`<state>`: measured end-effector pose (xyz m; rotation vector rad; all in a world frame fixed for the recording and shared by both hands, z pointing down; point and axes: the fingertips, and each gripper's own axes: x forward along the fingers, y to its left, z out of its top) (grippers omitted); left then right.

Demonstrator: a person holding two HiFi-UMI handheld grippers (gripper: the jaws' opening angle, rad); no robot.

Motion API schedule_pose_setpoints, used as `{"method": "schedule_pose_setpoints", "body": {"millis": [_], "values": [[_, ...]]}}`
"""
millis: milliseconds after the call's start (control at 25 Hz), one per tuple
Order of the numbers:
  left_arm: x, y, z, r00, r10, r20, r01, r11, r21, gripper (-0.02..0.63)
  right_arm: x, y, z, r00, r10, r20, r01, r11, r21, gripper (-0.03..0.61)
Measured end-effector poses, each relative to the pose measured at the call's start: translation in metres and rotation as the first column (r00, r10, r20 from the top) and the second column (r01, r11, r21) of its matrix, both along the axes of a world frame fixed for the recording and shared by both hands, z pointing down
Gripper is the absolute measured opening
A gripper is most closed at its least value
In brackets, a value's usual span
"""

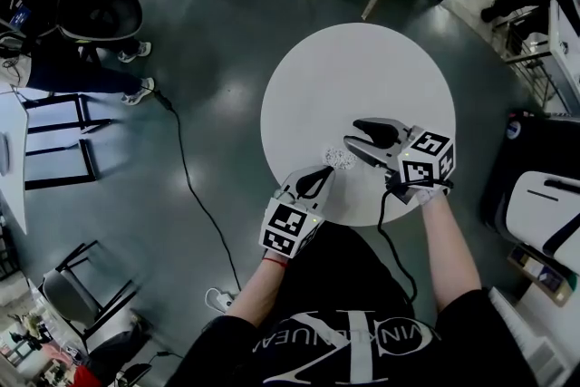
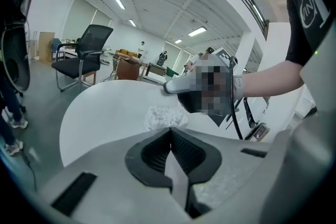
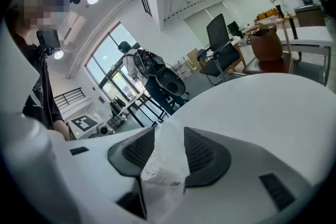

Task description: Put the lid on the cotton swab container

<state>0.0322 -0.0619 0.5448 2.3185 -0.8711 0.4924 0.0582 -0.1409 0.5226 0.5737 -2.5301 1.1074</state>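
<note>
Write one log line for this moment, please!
left tongs: shut | right tongs: apart, cotton swab container between them | table: white, round

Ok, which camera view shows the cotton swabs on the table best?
The left gripper view: the cotton swabs lie as a white heap on the table, straight ahead. The head view shows them only tiny. In the right gripper view a clear plastic piece between the jaws blocks the middle, so they are unclear.

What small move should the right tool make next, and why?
Probably close the right tool gently on the cotton swab container. The container sits between that tool's open jaws, not gripped, on the table. The left tool is shut.
</note>
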Motion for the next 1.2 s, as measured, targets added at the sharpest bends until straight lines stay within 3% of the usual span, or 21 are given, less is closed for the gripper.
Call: {"method": "schedule_pose_setpoints", "body": {"millis": [560, 920, 1200], "values": [[0.0, -0.002, 0.002, 1.0, -0.011, 0.019, 0.011, 1.0, -0.015, 0.006, 0.001, 0.024, -0.032, 0.993, 0.023, 0.12, -0.026, 0.999, 0.028, 0.166], [-0.001, -0.001, 0.001, 1.0, -0.009, 0.008, 0.009, 1.0, -0.015, 0.006, -0.01, 0.042, -0.037, 0.993, -0.005, 0.121, 0.0, 0.999, 0.039, 0.143], [-0.001, -0.002, 0.002, 1.0, -0.014, -0.004, 0.014, 1.0, -0.01, 0.006, -0.012, 0.053, -0.03, 0.991, 0.011, 0.133, -0.011, 1.0, 0.0, 0.116]]}}
